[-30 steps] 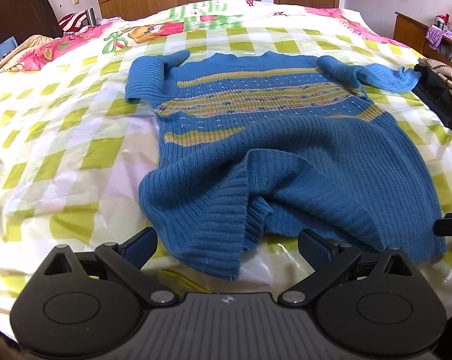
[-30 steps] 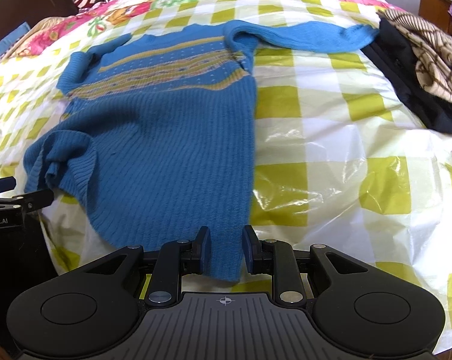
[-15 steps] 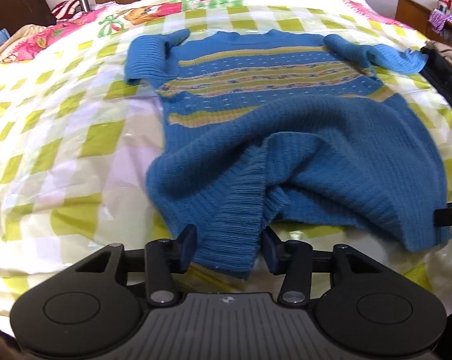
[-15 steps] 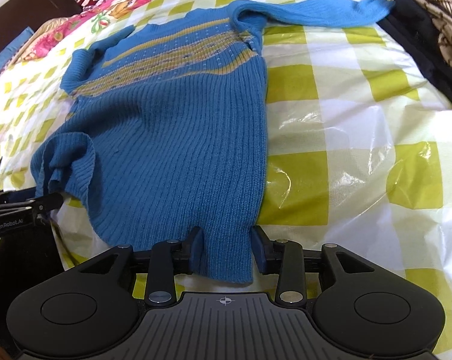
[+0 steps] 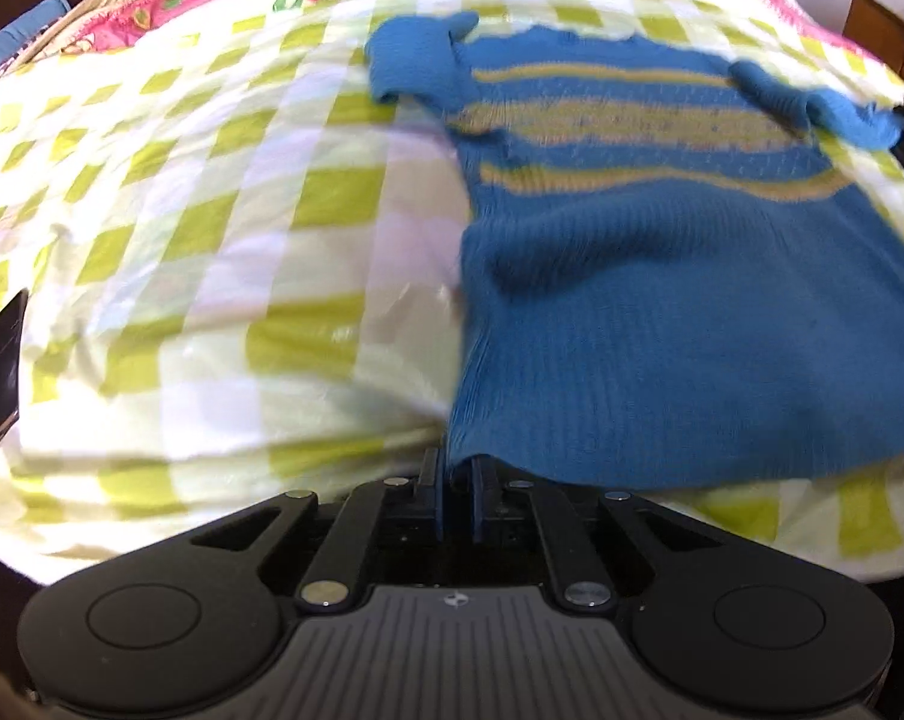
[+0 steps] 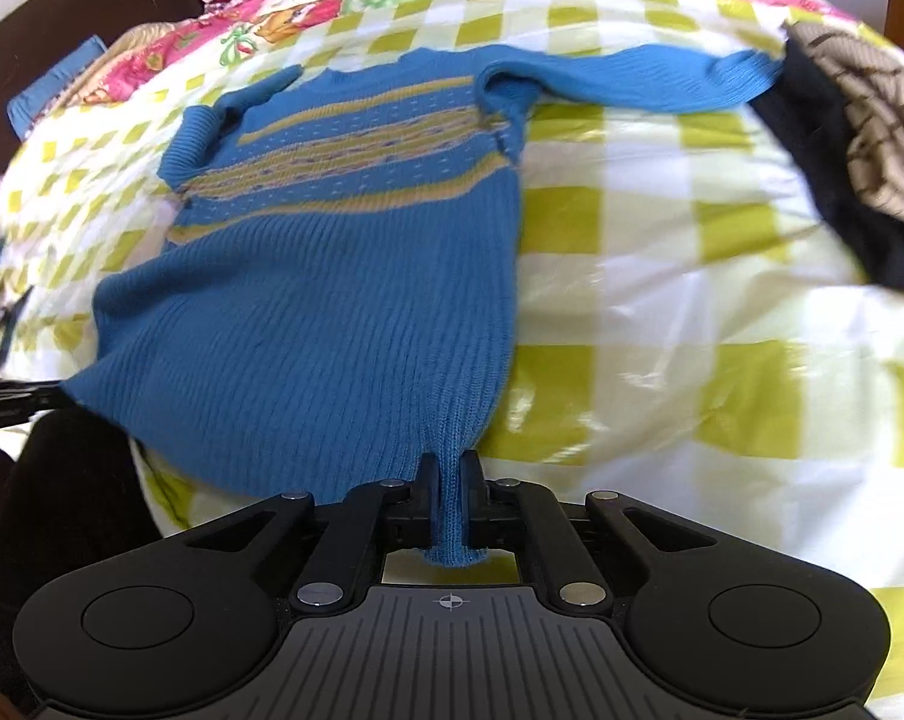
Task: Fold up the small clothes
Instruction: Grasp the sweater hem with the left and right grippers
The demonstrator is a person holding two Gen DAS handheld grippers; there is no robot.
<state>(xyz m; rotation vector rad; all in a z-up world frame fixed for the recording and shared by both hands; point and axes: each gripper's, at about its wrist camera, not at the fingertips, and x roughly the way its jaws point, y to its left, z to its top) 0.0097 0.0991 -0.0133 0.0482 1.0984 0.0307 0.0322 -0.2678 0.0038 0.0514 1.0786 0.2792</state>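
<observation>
While flat on bed (image 6: 661,276), blue sweater (image 6: 332,300) clamped at hem corners: left gripper (image 5: 454,495) fingers shut on left corner, right gripper (image 6: 450,498) fingers pinching right corner. Spread out, sleeves untucked. No fold made yet; whole folding left.

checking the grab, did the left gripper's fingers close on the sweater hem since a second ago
Yes. The left gripper went from wide open to shut on the sweater hem corner.
</observation>
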